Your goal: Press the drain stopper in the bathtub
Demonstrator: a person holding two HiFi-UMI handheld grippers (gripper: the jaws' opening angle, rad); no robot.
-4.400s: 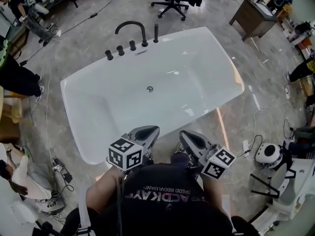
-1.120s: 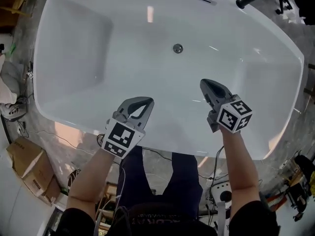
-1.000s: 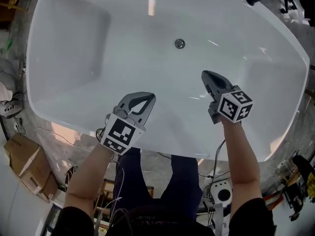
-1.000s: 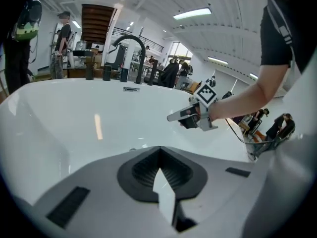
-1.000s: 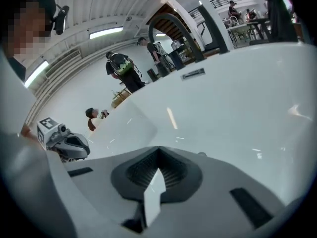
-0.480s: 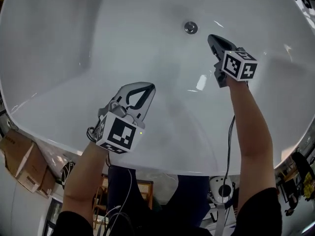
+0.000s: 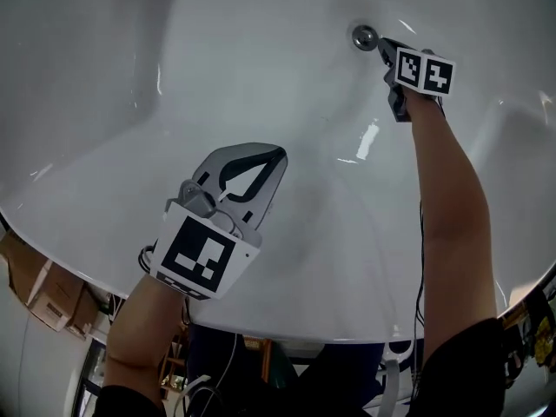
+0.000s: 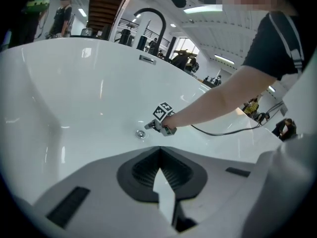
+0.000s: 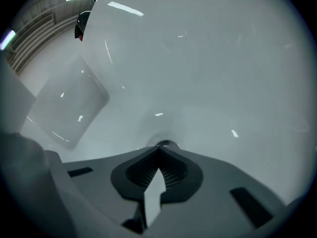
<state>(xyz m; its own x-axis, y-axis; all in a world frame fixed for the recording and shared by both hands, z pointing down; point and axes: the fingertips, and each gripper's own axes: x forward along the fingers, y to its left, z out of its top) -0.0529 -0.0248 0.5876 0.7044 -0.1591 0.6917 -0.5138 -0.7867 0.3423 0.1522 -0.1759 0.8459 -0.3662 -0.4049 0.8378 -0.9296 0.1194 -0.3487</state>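
I am holding my right tongs with the jaws pressed together and nothing between them, so that the joined tip is serving as one blunt point to push with. Just past that tip, the round chrome drain stopper is peeking out from the white floor of the bathtub. The tip is sitting right at the stopper's edge, though I cannot tell whether it is touching yet. From the head view, I am reaching my right arm deep across the basin so that the tongs are meeting the stopper from its near right side. I judge that the press itself is not yet done and that it is calling for a short push straight down onto the cap. My left tongs are also closed and empty. They are hanging well apart from the drain over the near slope of the tub, out of the way. Beyond the far rim, a black arched faucet is standing.
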